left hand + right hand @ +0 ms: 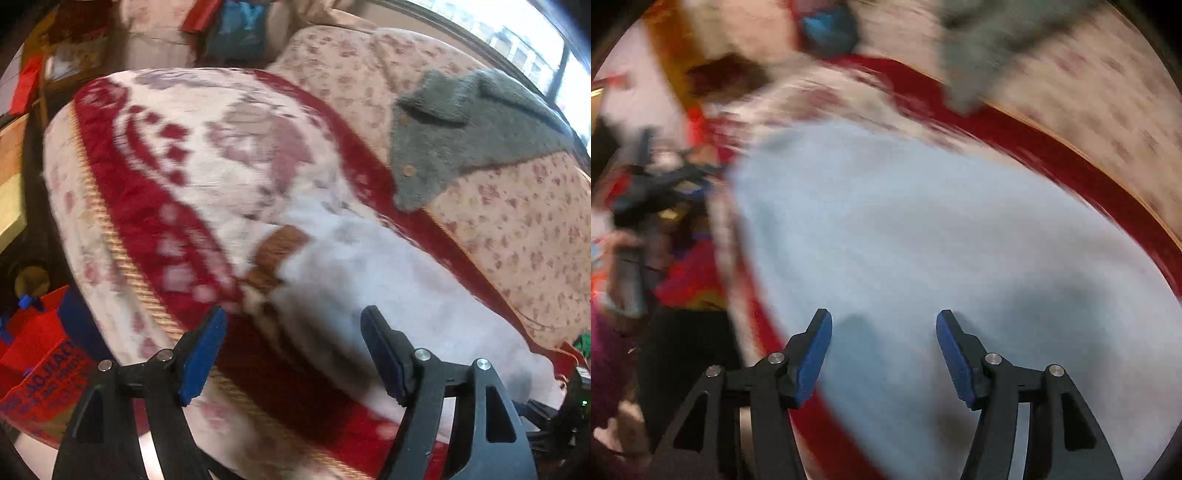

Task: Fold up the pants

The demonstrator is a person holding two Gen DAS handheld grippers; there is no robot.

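Pale blue-white pants lie on a red and white patterned blanket spread over a bed. A brown patch shows at their near left edge. My left gripper is open and empty, just above the blanket at the pants' near edge. In the blurred right wrist view the pants fill the middle. My right gripper is open and empty, close over the fabric. The other gripper shows blurred at the far left.
A grey knitted cardigan lies on the floral bedcover at the right. A red bag stands on the floor at the lower left. A blue bag and a window are beyond the bed.
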